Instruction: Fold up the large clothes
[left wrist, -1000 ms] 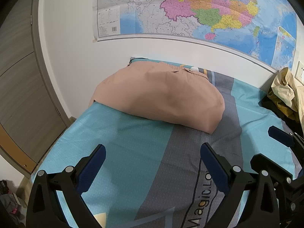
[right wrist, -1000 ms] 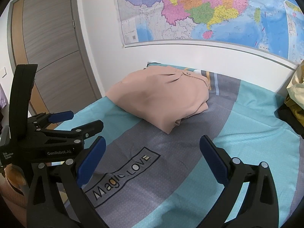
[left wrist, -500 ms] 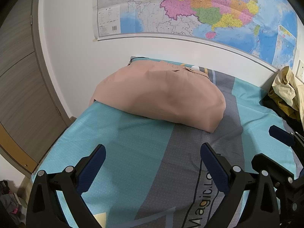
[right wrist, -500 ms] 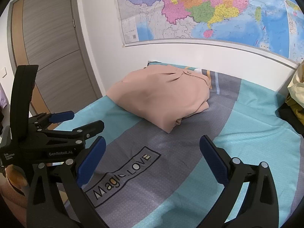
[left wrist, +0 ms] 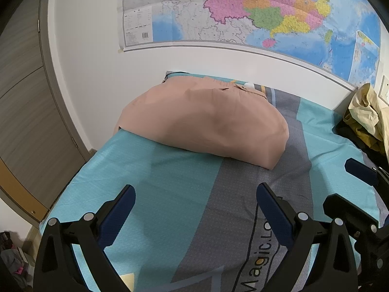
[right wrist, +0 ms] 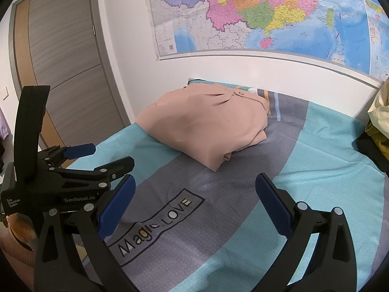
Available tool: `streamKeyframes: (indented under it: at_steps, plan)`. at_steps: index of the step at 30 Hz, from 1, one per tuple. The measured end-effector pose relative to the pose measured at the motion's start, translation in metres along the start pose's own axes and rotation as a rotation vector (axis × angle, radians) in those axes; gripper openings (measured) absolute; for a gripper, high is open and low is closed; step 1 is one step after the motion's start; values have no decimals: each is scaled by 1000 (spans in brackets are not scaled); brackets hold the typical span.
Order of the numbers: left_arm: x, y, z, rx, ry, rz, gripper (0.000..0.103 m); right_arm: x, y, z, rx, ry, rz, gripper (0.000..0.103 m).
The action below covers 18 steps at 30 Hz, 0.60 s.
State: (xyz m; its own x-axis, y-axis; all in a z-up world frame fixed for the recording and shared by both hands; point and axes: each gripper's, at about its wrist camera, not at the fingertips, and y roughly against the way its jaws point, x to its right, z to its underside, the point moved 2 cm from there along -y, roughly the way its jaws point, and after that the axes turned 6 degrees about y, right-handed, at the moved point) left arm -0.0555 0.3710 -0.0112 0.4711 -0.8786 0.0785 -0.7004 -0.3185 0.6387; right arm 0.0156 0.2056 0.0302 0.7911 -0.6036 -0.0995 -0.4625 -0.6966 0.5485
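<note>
The folded salmon-pink cloth garment (left wrist: 204,121) lies squared at the bed's (left wrist: 170,194) far end, near which the left tongs (left wrist: 194,209) and right tongs (right wrist: 194,202) are held wide open, empty, apparently for release.

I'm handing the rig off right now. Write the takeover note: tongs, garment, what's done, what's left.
Left tongs: open, empty, above the bedsheet.
Right tongs: open, empty, beside the left ones.
Pink garment: lies folded in a compact bundle at the far end of the bed near the wall, touched by neither tongs.
Done: this piece looks folded.
Left: a crumpled yellowish garment sits at the bed's right edge, probably next; check the pink bundle's loose layers on its right side.
</note>
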Motion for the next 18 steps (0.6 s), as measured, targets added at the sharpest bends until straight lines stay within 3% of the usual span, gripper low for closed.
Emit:
streamKeyframes:
  at_steps: [18]
  plan:
    - [1,-10,2,-16,-4,-9,96,1,-7,2,-14,-7,-1,97]
